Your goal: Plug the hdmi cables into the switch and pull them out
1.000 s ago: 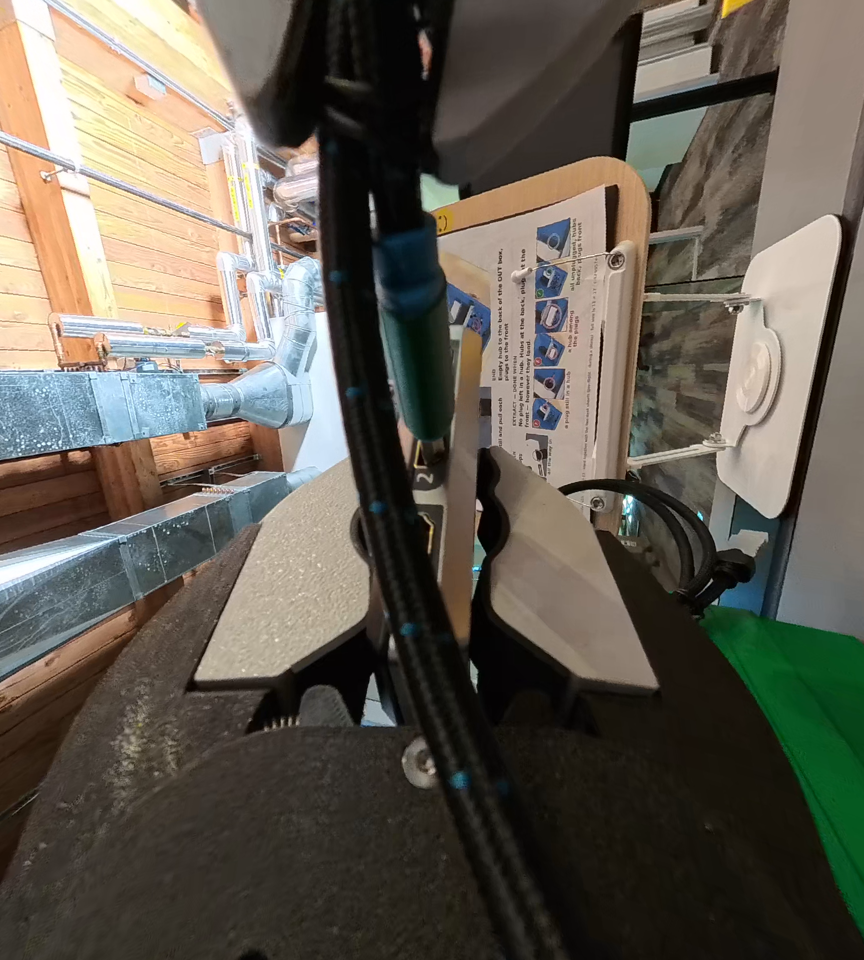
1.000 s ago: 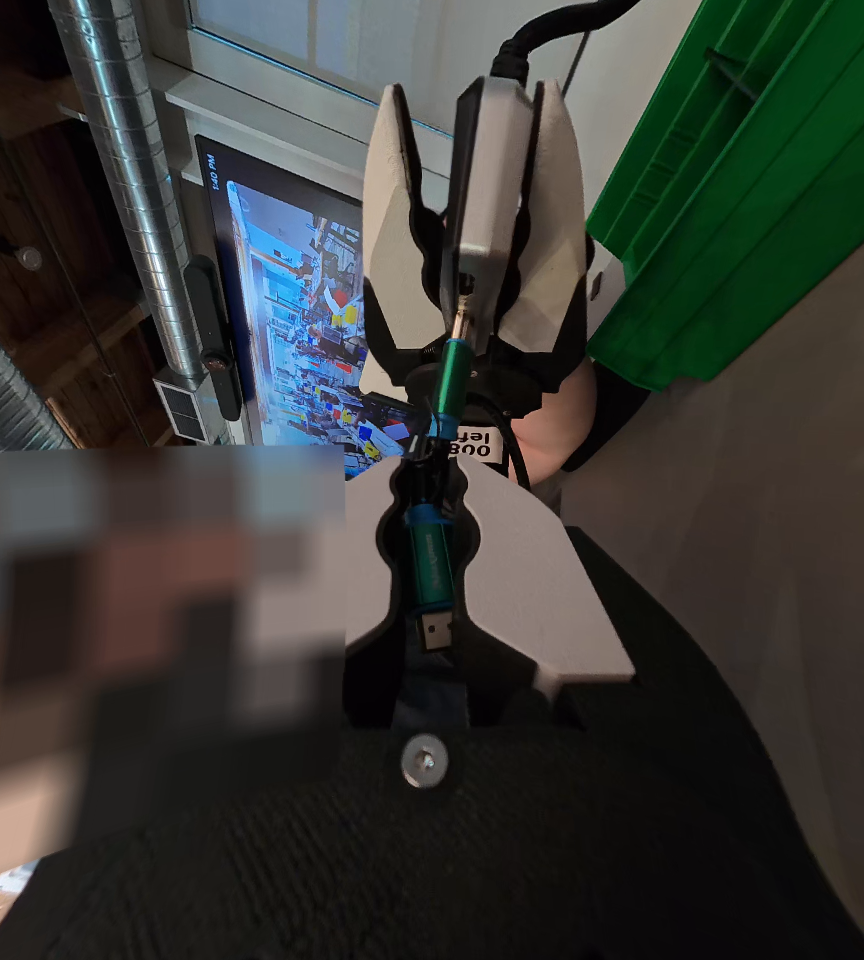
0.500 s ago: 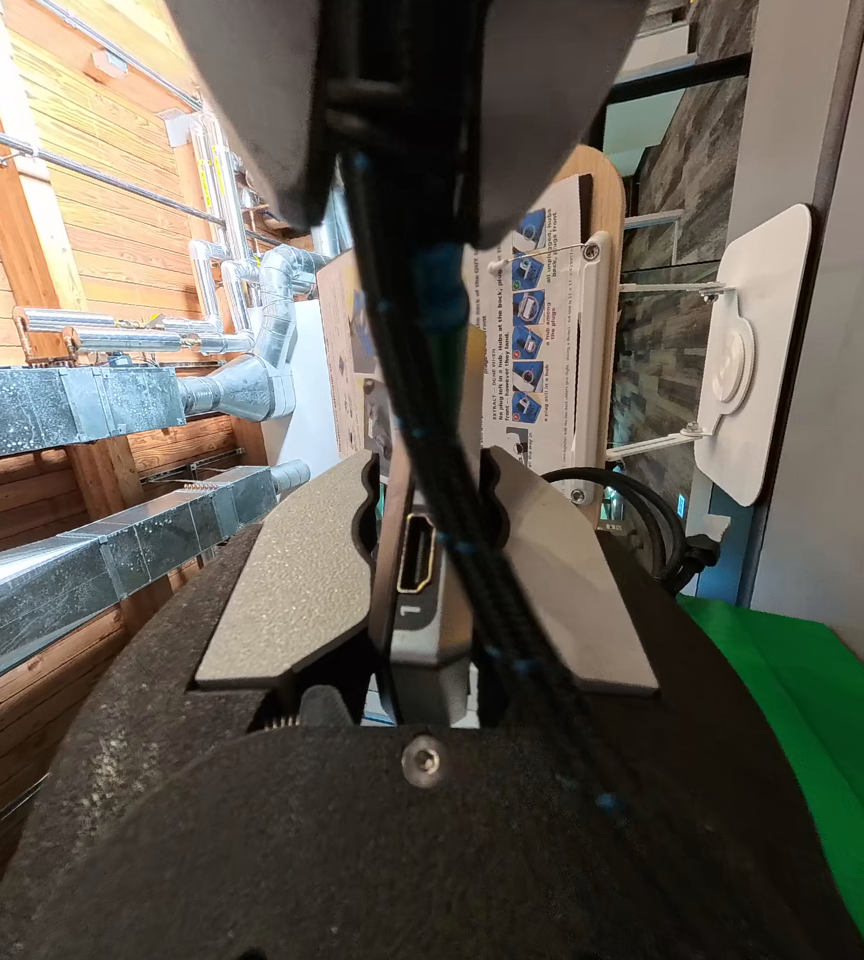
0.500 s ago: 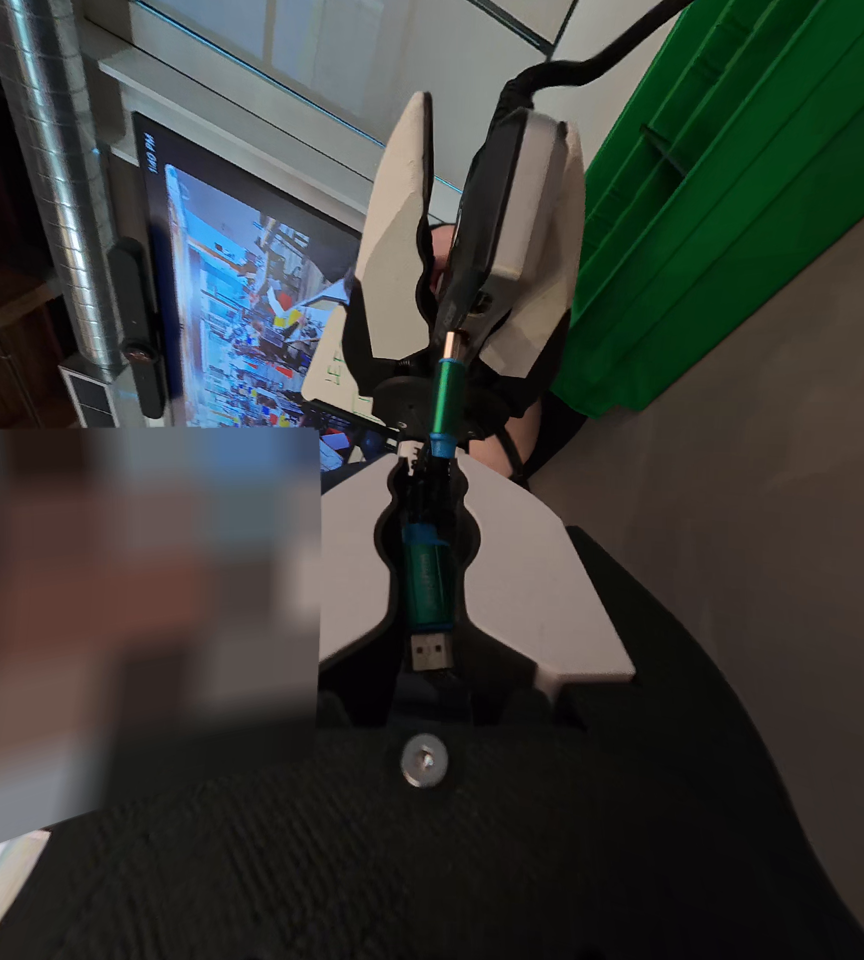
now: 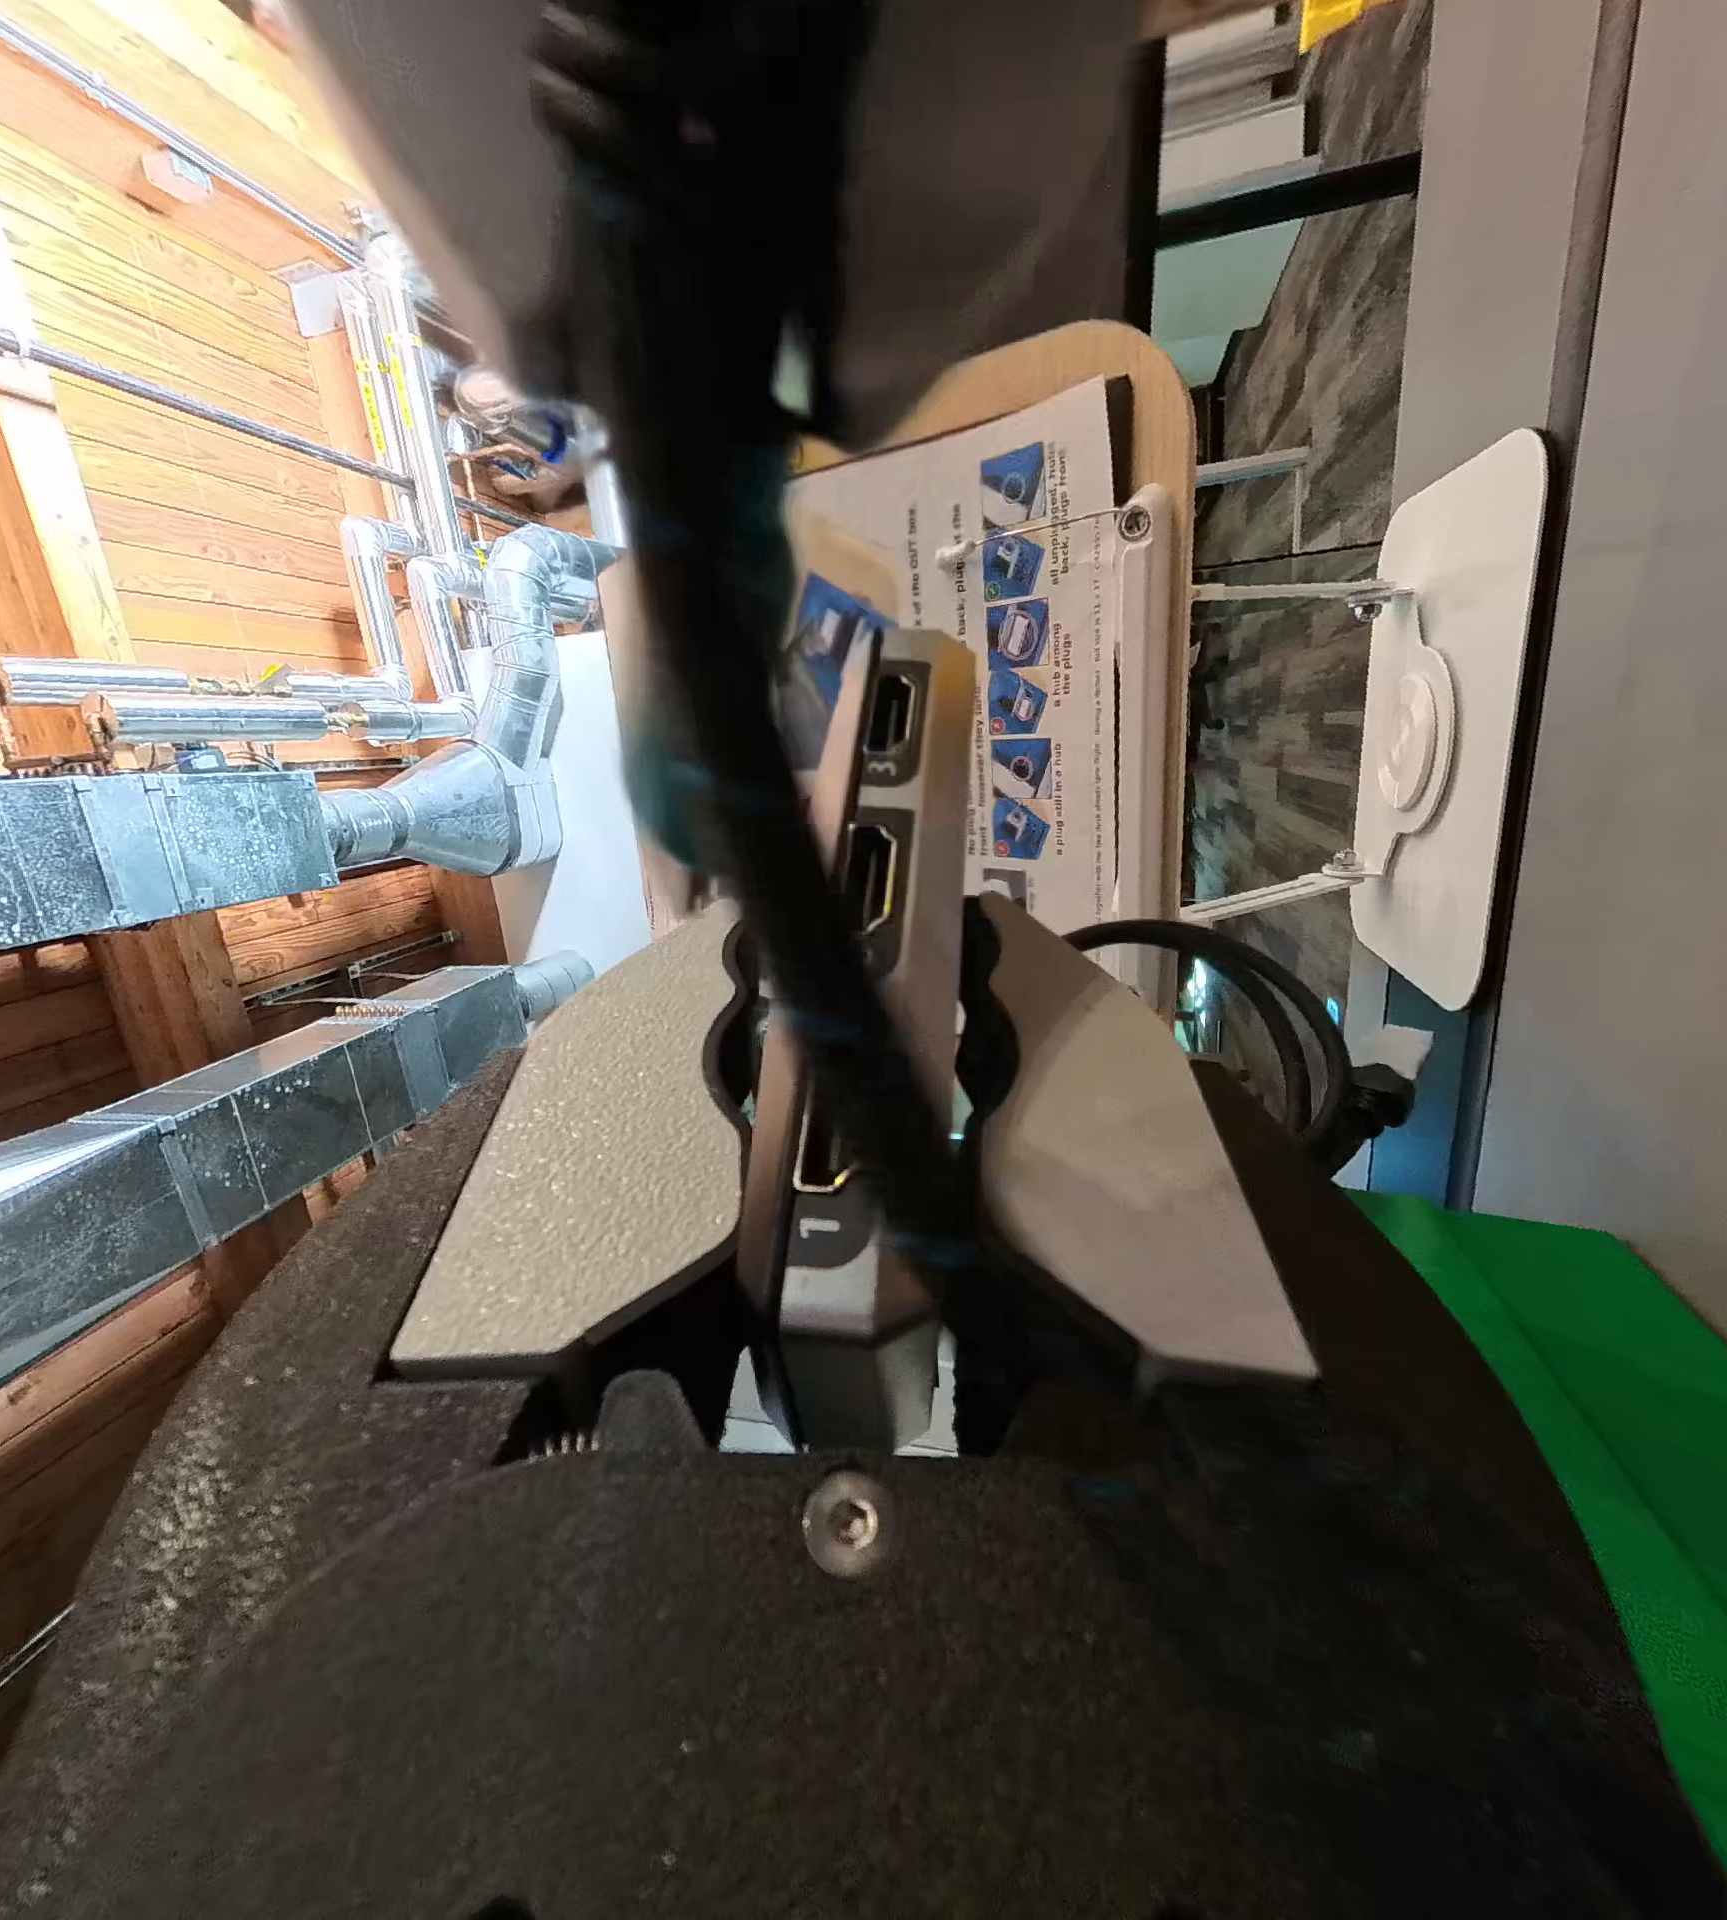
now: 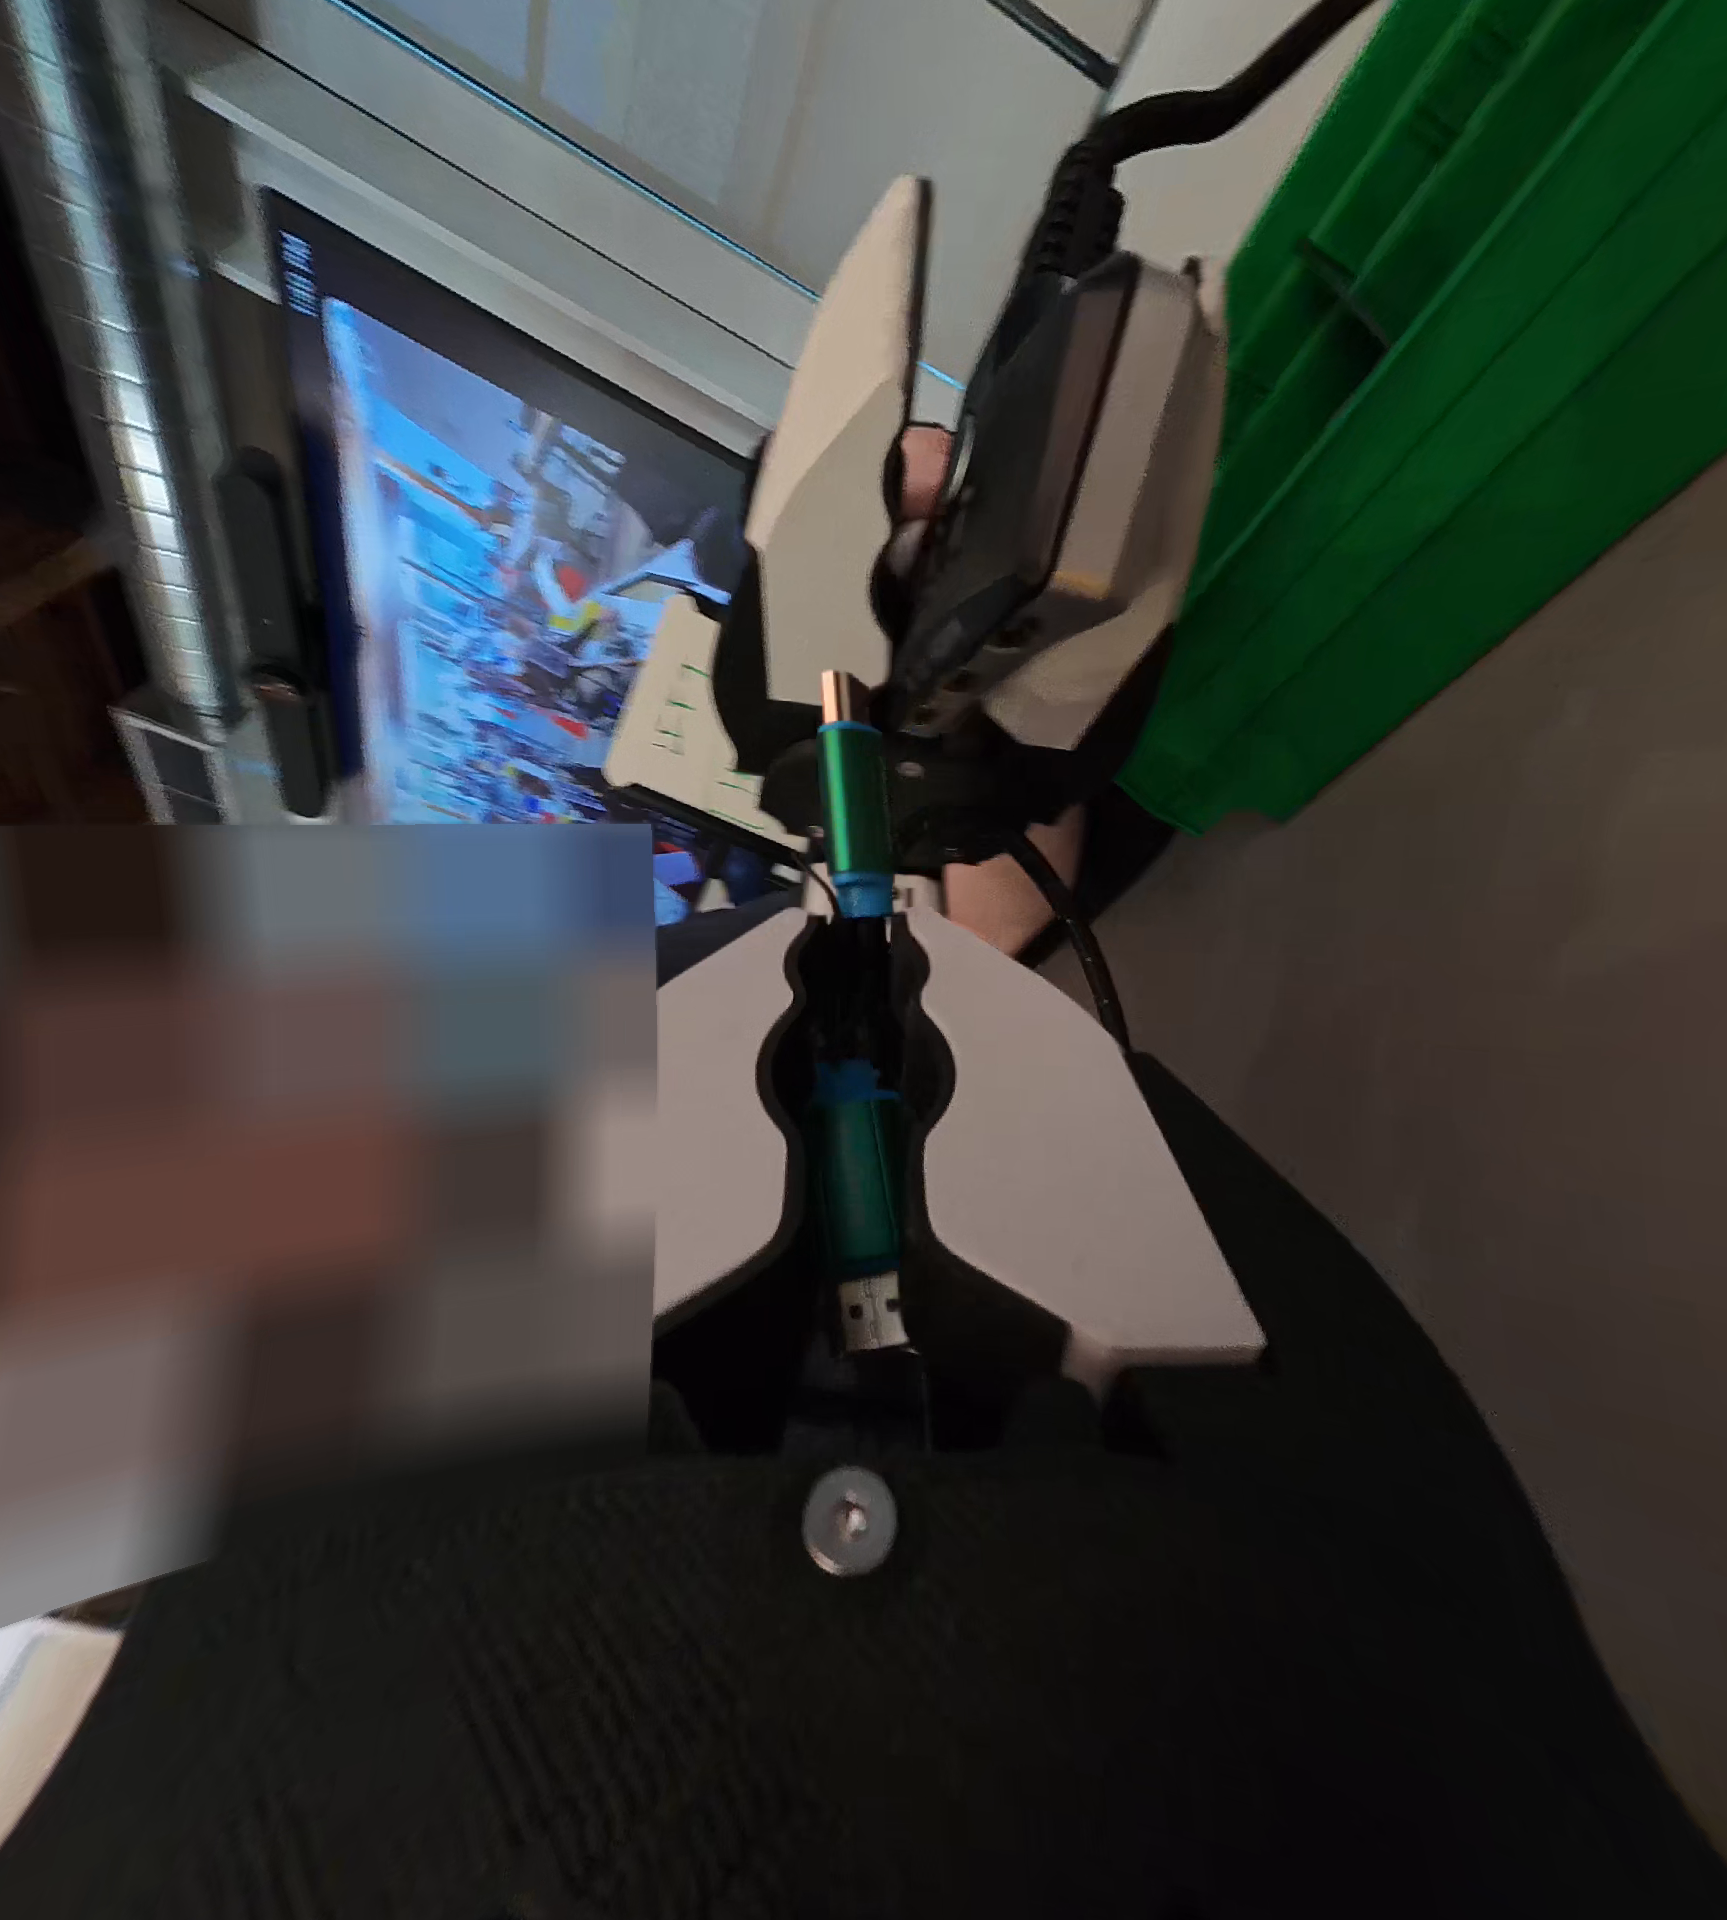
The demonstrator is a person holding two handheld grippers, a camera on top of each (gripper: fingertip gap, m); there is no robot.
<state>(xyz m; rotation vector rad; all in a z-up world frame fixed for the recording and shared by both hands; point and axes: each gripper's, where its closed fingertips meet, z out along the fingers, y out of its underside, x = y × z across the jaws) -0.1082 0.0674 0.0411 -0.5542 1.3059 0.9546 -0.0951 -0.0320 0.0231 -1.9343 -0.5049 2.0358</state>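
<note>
My left gripper (image 5: pixel 854 914) is shut on the grey HDMI switch (image 5: pixel 932 831), which stands upright between its fingers. Three ports face me and all look empty. A black braided HDMI cable (image 5: pixel 734 727) crosses in front, blurred. My right gripper (image 6: pixel 859 920) is shut on that cable just behind a green plug (image 6: pixel 851 790). The plug's metal tip points at the switch (image 6: pixel 1035 468) with a small gap between them. A second green plug (image 6: pixel 859 1174) lies back between the fingers. The left gripper (image 6: pixel 1056 229) shows beyond.
A green bin (image 6: pixel 1461 416) stands right of the switch on the grey tabletop (image 6: pixel 1513 1143). A lit screen (image 6: pixel 485 623) is behind. A wooden board with an instruction sheet (image 5: pixel 1046 644), a coiled black cable (image 5: pixel 1254 1018) and a white plate (image 5: pixel 1441 727) lie ahead. Spacing between my two grippers at the tips: around 10 centimetres.
The green plug sat in the switch a second ago; now it is out, with a gap. The switch has tilted right in the right wrist view and shows its three ports in the left one.
</note>
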